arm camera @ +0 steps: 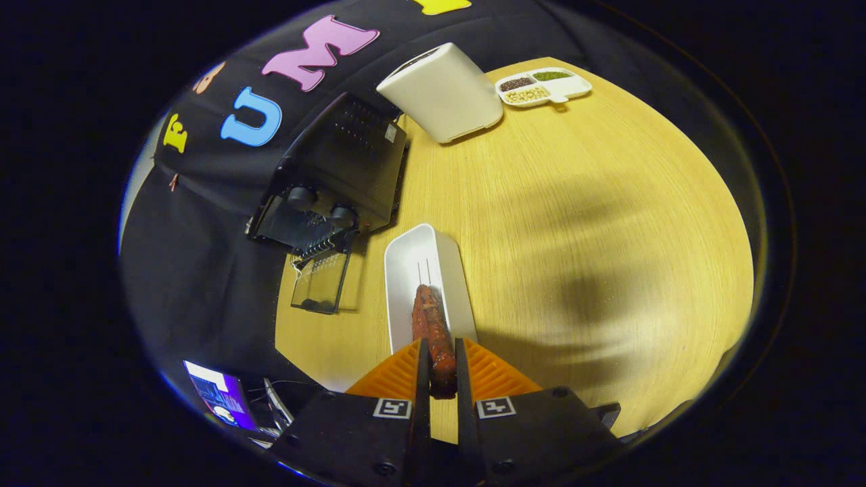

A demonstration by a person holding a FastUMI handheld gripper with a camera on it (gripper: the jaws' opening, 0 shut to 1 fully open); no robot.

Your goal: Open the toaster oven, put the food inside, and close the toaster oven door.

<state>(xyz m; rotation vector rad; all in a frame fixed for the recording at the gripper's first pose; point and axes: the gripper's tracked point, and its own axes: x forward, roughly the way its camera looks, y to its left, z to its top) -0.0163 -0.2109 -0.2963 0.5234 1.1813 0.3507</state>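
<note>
Two fingers of the gripper [442, 368] clamp a reddish-brown meat skewer [431, 328] over the long white rectangular tray [402, 270] on the light wooden table [575, 203]. Beyond, at the table's far edge, the black toaster oven [338, 169] stands with its glass door [319, 284] folded down open.

A skewer of food [433, 331] is sitting pinched between the gripper [442, 368] fingers, over the near end of a long tray [425, 257] on the table [575, 237]. The toaster oven [331, 182] is standing at eleven o'clock, door [319, 284] hanging open. At twelve o'clock a tall container [443, 91] is standing, a divided dish [544, 86] lying at one o'clock.
</note>
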